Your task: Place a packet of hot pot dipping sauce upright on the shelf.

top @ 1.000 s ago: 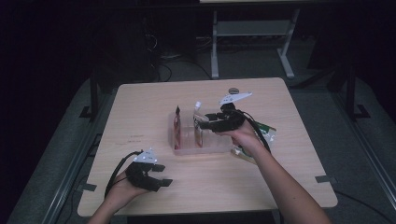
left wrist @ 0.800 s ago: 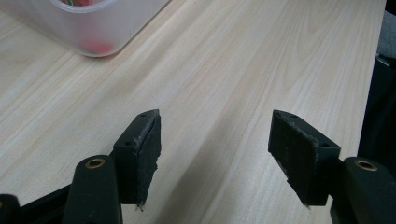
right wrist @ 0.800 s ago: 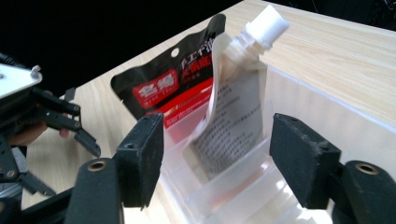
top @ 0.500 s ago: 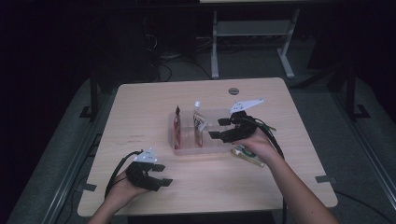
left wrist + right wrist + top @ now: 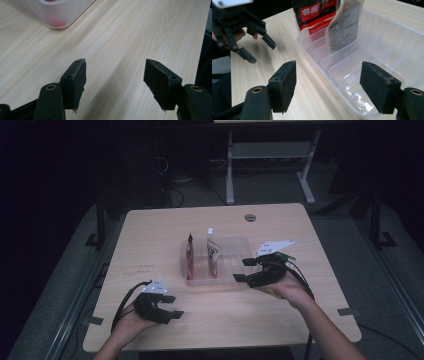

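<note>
Right tool [image 5: 242, 270] beside tray [image 5: 235, 242] (apparently clear)

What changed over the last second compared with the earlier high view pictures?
The right gripper drew back from over the clear plastic divided tray toward the tray's right end and the person, its jaws having just opened with nothing between them. A white pouch now stands in the tray beside the red pouch, apparently just released. The left gripper stayed open at the table's near left.
</note>
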`<state>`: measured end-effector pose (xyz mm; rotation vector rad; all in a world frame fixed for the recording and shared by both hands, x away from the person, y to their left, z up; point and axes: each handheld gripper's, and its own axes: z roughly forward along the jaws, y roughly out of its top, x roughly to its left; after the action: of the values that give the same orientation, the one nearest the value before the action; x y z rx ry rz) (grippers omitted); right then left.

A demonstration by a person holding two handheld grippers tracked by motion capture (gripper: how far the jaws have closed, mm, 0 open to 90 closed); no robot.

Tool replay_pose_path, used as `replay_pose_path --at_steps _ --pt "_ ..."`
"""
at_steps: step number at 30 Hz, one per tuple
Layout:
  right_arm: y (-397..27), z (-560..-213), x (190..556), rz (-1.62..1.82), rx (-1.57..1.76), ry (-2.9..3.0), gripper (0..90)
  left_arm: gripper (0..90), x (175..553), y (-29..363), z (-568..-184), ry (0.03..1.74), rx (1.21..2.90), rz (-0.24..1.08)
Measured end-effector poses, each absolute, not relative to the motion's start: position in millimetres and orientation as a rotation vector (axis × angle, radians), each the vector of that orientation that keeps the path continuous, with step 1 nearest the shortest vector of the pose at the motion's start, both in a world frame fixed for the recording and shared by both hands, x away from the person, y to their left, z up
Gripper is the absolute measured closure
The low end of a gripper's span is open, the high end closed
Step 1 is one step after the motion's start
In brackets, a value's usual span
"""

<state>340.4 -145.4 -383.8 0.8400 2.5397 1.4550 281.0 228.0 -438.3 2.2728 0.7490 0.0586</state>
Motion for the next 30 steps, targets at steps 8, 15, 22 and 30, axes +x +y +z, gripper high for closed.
replay_pose_path --at_steps 8,15,22,30 --pt "-155 -394 319 1.412 0.811 2.588 28.6 34.2 281 228 -438 0.756 2.270 0.058" --pt "-170 -404 304 1.387 0.824 2.609 28.1 34.2 280 228 -438 0.754 2.272 0.059" --pt "-198 -410 302 1.342 0.892 2.576 28.0 34.2 281 228 -438 0.753 2.273 0.062" --pt "-228 -415 320 1.278 1.029 2.471 35.7 34.2 281 225 -438 0.740 2.279 0.061"
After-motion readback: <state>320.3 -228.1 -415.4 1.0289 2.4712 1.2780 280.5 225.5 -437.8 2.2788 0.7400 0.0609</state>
